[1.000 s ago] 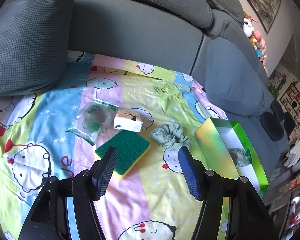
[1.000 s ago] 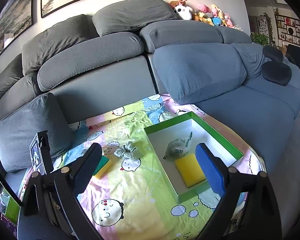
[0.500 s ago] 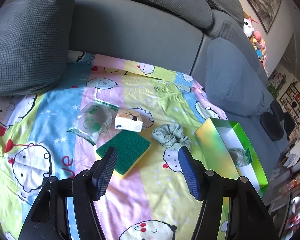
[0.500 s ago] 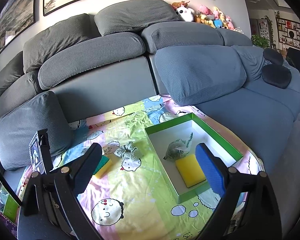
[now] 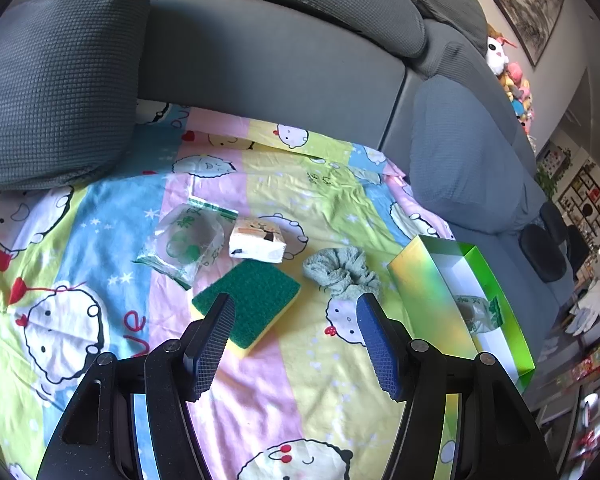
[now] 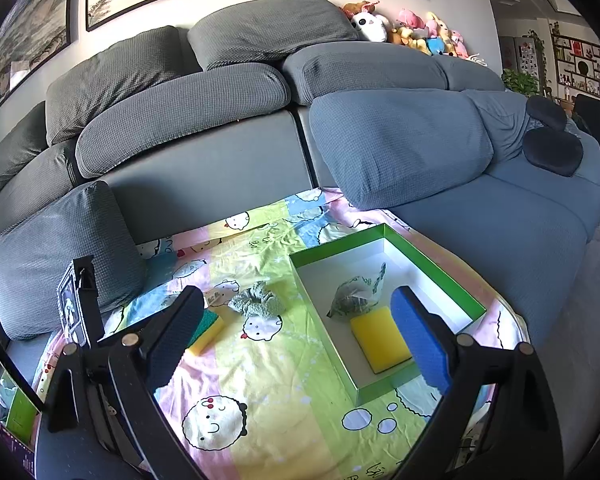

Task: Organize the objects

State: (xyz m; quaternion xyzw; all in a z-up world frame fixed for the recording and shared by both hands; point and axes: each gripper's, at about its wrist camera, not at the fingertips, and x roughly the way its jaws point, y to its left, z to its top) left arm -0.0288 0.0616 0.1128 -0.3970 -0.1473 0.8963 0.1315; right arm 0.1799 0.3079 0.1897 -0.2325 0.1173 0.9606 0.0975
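On the cartoon-print sheet [image 5: 332,392] lie a green-topped yellow sponge [image 5: 248,300], a small white packet [image 5: 258,240], a clear bag with green pieces [image 5: 186,242] and a grey-green scrunchie [image 5: 340,274]. My left gripper [image 5: 296,340] hovers open just in front of the sponge, nothing between its fingers. To the right stands an open green box [image 6: 432,268] holding a yellow sponge [image 6: 380,338] and a bagged item [image 6: 354,296]. My right gripper [image 6: 298,332] is open and empty, above the box's near left side. The scrunchie [image 6: 256,300] and green sponge [image 6: 206,330] lie left of the box.
The sheet covers a grey sofa seat, with a loose grey cushion [image 5: 52,92] at the back left and the backrest [image 5: 268,76] behind. A blue-grey cushion [image 6: 400,144] leans behind the box. Plush toys [image 6: 412,32] sit on the sofa top. A black tagged frame [image 6: 76,304] stands at the left.
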